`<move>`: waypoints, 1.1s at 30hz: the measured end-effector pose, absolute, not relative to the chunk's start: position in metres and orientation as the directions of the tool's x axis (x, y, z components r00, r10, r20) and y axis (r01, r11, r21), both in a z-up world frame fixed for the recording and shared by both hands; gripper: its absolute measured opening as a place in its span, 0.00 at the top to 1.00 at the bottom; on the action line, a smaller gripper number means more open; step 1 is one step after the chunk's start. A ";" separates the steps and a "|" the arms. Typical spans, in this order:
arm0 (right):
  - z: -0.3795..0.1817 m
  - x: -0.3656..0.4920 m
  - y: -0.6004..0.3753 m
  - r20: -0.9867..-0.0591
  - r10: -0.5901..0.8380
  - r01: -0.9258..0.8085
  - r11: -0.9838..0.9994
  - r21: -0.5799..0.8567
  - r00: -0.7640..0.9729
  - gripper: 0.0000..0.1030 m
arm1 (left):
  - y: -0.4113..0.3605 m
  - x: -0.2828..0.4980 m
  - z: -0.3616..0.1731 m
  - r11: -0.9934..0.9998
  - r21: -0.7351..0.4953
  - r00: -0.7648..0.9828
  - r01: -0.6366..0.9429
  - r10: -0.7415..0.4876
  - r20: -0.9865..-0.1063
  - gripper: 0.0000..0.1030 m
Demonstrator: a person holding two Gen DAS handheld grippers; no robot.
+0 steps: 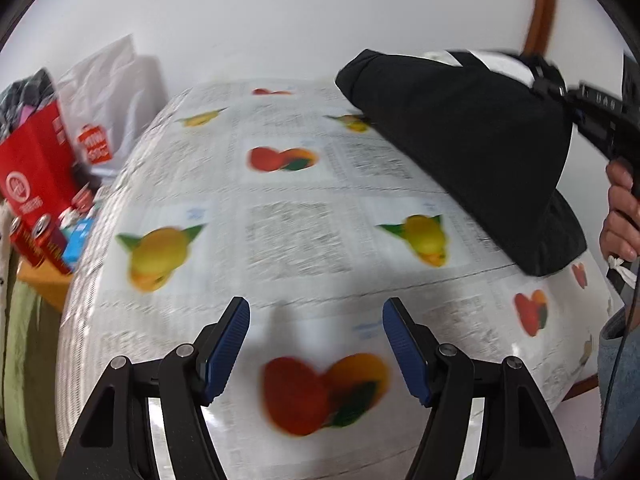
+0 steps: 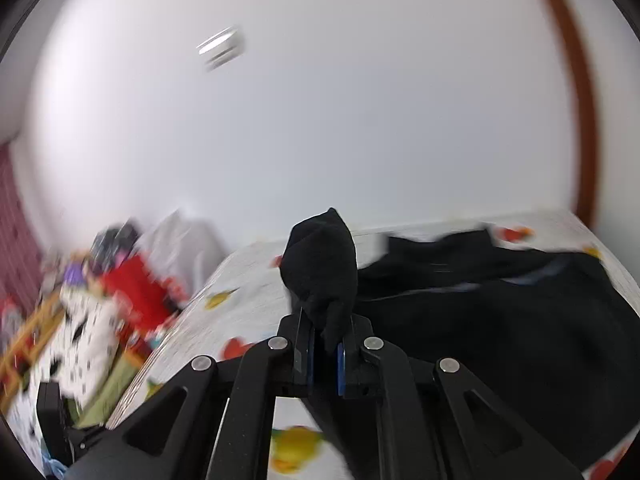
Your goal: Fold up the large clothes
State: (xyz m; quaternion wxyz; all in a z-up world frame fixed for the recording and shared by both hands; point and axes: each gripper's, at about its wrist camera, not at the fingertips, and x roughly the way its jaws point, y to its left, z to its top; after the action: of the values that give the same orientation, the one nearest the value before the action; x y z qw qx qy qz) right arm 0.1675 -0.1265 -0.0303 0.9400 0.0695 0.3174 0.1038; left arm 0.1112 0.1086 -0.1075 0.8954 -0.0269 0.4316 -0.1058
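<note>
A large black garment [image 1: 468, 144] hangs stretched above the table's right side, held up by my right gripper [image 1: 560, 92]. In the right wrist view my right gripper [image 2: 324, 344] is shut on a bunched fold of the black garment [image 2: 320, 268], and the rest of the cloth [image 2: 500, 320] lies spread on the table to the right. My left gripper [image 1: 316, 316] is open and empty, low over the fruit-print tablecloth [image 1: 288, 224] near the front edge, apart from the garment.
A red bag [image 1: 36, 168], a white plastic bag [image 1: 108, 96] and red cans [image 1: 32, 240] crowd a side surface left of the table. A white wall stands behind. A wooden frame [image 1: 542, 4] rises at the back right.
</note>
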 end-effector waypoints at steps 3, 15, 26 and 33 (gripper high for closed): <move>-0.036 0.159 -0.186 -0.595 0.182 -0.032 0.967 0.254 0.783 0.93 | 0.081 0.114 -0.103 0.968 -0.142 0.608 0.205 -0.240 -0.757 0.35; -0.105 0.108 -0.296 -0.760 0.054 0.122 0.977 0.174 0.648 0.81 | -0.056 0.118 -0.107 0.902 -0.134 0.554 0.411 -0.363 -0.749 0.35; -0.131 0.096 -0.371 -0.829 -0.093 0.162 0.987 -0.003 0.552 0.78 | -0.130 0.124 -0.133 0.886 -0.175 0.503 0.430 -0.396 -0.768 0.39; -0.145 0.108 -0.348 -0.845 -0.118 0.094 0.992 -0.080 0.522 0.52 | -0.129 0.127 -0.140 0.920 -0.185 0.553 0.344 -0.359 -0.752 0.65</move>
State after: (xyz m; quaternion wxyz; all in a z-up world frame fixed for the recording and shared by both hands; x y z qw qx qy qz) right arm 0.1077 -0.3482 -0.1450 0.8724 -0.0119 0.4849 -0.0608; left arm 0.1267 -0.1293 -0.1401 0.8812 -0.0082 0.4285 -0.1994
